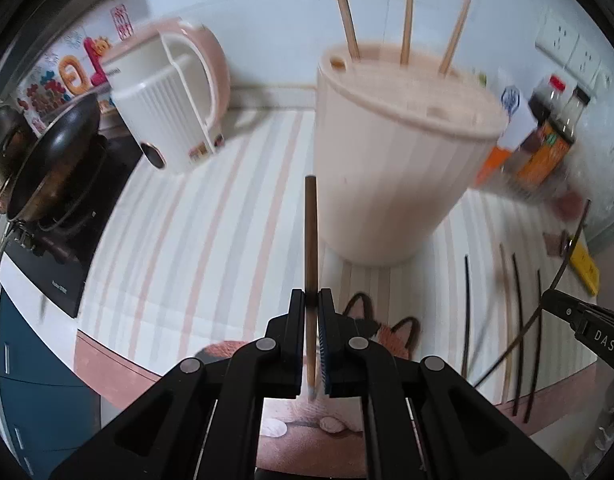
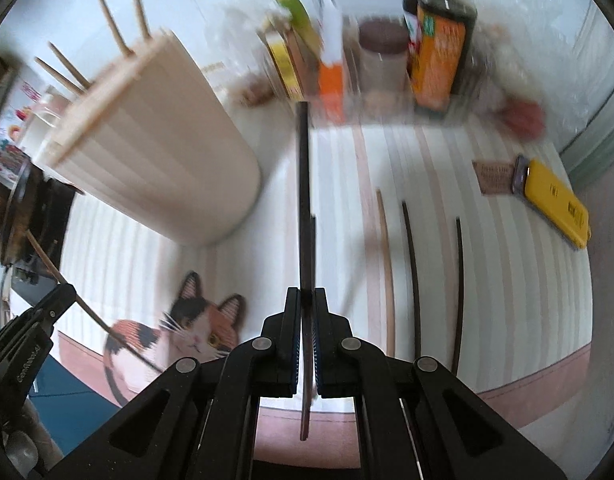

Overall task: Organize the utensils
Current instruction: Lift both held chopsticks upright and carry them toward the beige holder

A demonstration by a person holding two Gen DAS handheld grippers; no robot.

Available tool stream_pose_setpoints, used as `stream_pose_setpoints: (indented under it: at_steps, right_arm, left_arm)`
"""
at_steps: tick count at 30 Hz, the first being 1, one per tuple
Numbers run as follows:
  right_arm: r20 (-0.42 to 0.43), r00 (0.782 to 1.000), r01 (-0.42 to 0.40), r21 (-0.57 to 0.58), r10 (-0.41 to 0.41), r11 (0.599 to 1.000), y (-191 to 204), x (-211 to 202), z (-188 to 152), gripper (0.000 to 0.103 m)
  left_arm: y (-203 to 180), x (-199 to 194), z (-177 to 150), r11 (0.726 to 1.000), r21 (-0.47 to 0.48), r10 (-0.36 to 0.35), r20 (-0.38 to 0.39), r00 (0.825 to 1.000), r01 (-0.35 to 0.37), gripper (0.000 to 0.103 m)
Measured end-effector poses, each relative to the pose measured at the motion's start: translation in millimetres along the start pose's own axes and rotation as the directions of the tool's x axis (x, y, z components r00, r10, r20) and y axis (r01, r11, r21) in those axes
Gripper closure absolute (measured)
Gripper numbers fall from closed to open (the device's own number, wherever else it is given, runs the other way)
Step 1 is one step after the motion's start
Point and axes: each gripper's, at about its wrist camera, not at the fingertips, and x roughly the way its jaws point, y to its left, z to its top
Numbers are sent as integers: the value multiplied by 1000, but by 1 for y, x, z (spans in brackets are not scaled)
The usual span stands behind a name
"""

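The left gripper (image 1: 311,300) pinched a wooden chopstick (image 1: 311,240); the right gripper (image 2: 307,300) pinched a dark chopstick (image 2: 304,200). Striped mat (image 1: 195,216) lay bare left of the cream utensil holder (image 1: 391,152), which held upright chopsticks (image 1: 407,20). Only the left view showed the wok (image 1: 55,156).

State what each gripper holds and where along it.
Left gripper: a light wooden chopstick, clamped near mid-length. Right gripper: a dark chopstick, also gripped around its middle.

"DAS" shows on the right gripper (image 1: 563,312).
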Motion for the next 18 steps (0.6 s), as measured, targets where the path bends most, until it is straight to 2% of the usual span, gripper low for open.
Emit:
stream_pose_setpoints:
  at_steps: [6, 10, 18]
  right_arm:
    - [79, 996, -43, -33, 45, 999, 18, -31, 14, 98]
    - [128, 989, -63, -49, 69, 997, 27, -51, 24, 98]
    - [214, 971, -92, -84, 108, 992, 40, -93, 43, 103]
  left_arm:
    - [2, -32, 13, 1000, -1, 13, 97, 995, -13, 99]
    - [2, -51, 23, 999, 13, 33, 170, 985, -36, 99]
    - [2, -76, 44, 1000, 11, 22, 249, 968, -26, 99]
